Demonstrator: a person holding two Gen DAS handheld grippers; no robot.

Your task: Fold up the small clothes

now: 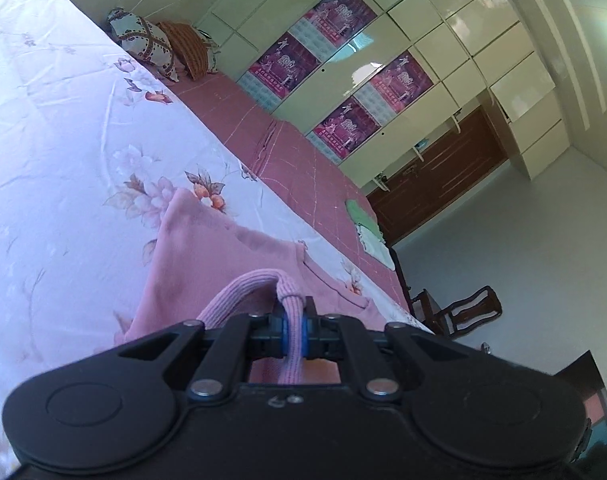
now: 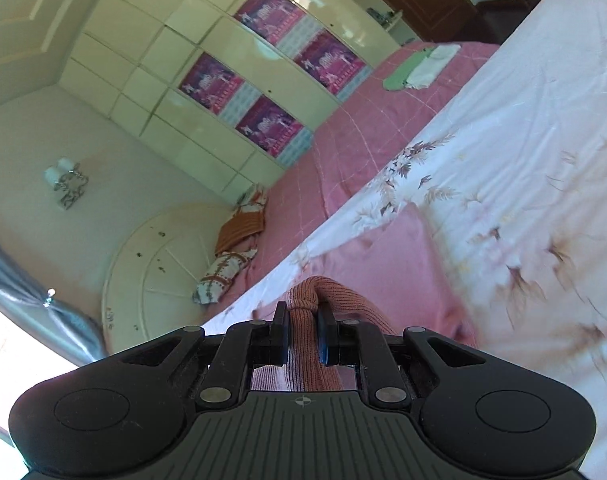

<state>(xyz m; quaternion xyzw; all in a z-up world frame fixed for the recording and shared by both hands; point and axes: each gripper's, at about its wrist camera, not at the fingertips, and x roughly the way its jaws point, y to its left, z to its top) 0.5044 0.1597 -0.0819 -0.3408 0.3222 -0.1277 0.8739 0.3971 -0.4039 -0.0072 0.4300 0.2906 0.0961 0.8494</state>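
Soft pink knit garment [image 1: 207,248] is lifted off white floral bedsheet [image 1: 63,140], body draped on it. Ribbed hem is pinched tight btwn left gripper [image 1: 294,334] pads; right gripper [image 2: 304,330] is clamped narrowly on bunched hem too.

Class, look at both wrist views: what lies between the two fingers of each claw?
A ribbed band of the pink garment is pinched in the left claw, shown in the left wrist view; the right claw pinches another ribbed part, shown in the right wrist view.
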